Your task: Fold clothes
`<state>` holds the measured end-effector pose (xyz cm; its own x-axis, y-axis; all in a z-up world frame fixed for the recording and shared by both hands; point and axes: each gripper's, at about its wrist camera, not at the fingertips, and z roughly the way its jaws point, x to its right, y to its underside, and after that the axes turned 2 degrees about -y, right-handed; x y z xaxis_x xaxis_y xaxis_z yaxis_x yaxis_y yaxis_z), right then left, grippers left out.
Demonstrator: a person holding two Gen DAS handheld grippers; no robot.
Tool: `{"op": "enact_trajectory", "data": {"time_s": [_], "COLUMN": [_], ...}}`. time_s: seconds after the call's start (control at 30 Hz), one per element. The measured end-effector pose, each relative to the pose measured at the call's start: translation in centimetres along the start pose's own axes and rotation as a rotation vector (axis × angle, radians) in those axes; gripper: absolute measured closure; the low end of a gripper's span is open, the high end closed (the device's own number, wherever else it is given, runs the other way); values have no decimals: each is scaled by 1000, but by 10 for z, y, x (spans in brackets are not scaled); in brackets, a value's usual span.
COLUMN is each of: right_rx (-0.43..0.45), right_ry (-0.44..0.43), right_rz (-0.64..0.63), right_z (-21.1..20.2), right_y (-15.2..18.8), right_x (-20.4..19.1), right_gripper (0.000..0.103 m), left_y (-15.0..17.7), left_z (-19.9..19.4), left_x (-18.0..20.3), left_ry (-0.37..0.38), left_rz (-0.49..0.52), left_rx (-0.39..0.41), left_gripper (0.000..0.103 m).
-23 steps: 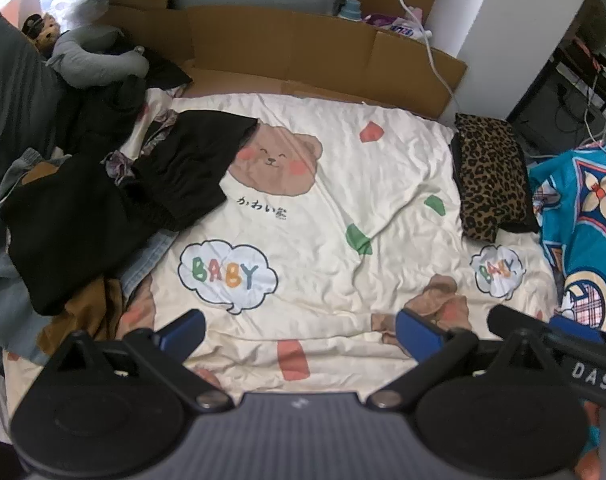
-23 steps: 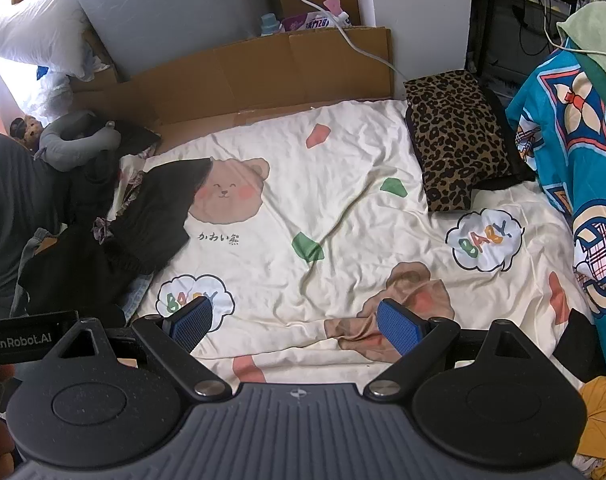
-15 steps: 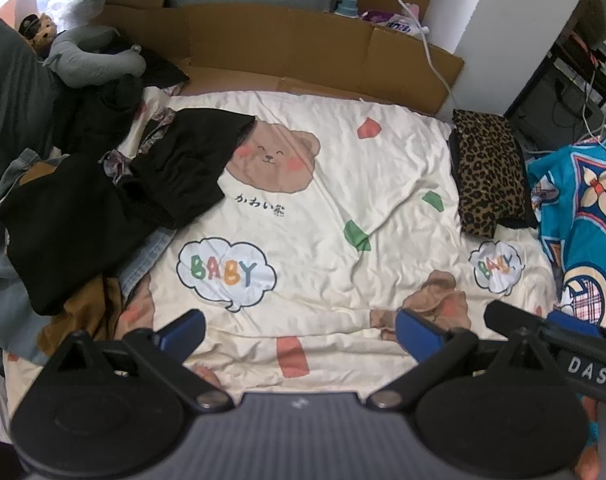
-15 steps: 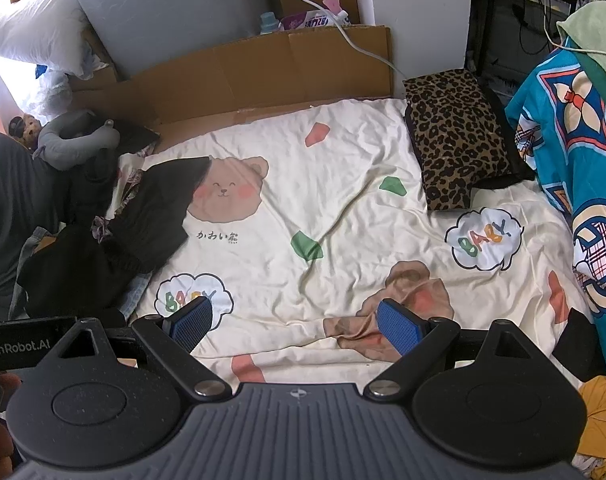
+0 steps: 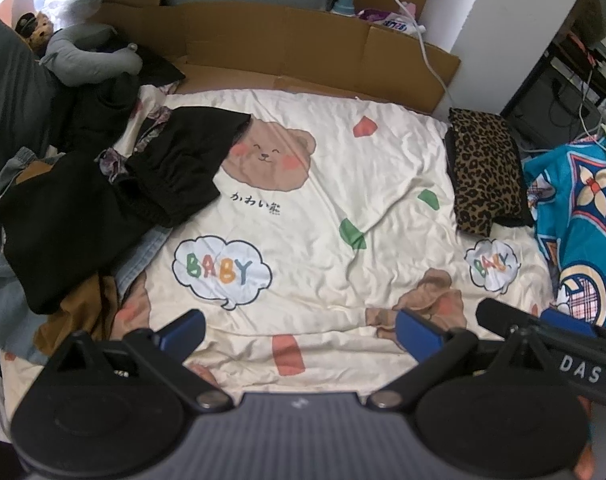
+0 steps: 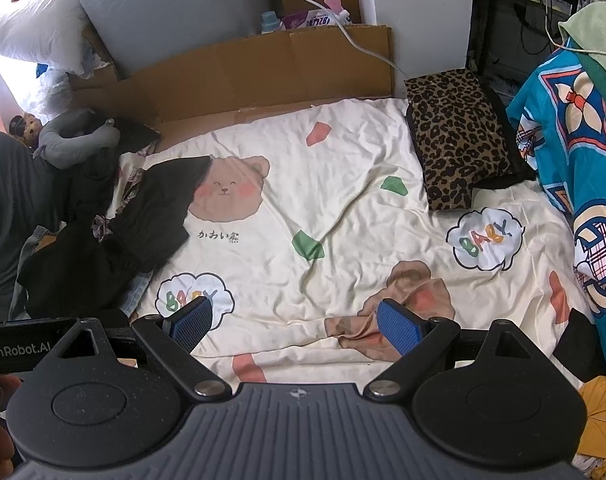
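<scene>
A heap of unfolded clothes lies on the left of the bed: a black garment (image 5: pixel 171 168) on top, more black cloth (image 5: pixel 55 232), denim and brown pieces under it. The same black garment (image 6: pixel 159 216) shows in the right wrist view. A folded leopard-print piece (image 5: pixel 485 172) (image 6: pixel 459 140) lies at the far right. My left gripper (image 5: pixel 301 334) is open and empty above the near edge of the cream bear-print sheet (image 5: pixel 323 208). My right gripper (image 6: pixel 295 326) is open and empty, close beside the left one.
Cardboard (image 5: pixel 287 44) lines the bed's far edge. A grey plush toy (image 5: pixel 87 60) sits at the back left. A blue patterned cloth (image 6: pixel 575 152) hangs at the right. A white cable (image 6: pixel 343 32) runs down the back wall.
Both grippers have drifted slightly, the view shifting a little; both stay open and empty. The clothes have not moved.
</scene>
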<state>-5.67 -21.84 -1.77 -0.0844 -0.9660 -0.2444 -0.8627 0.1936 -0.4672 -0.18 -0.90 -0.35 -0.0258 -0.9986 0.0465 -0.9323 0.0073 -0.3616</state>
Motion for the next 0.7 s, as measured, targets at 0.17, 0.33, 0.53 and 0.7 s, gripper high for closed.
{"op": "enact_trajectory", "data": {"time_s": [0.17,0.33,0.53,0.7], "right_rx": [-2,10,15,20], "right_ry": [-1,2,-3,-1], "right_rz": [-1,-2,-6,-11], "right_z": [-1,-2,-3,-3], "right_y": [-1,-2,-2,-2], "right_x": [1,0,1,2], "right_gripper": [9,9,9,9], "left_y": [-4,-5,-6,-6], "left_z": [1,2,5,6], "left_x": [0,1,2,2], "left_ry": [-1,2,-5,-2], "left_rz": [-1,5,3,6], "left_rx": [-6,-14,-21,-25], "left_gripper": [1,1,1,1]}}
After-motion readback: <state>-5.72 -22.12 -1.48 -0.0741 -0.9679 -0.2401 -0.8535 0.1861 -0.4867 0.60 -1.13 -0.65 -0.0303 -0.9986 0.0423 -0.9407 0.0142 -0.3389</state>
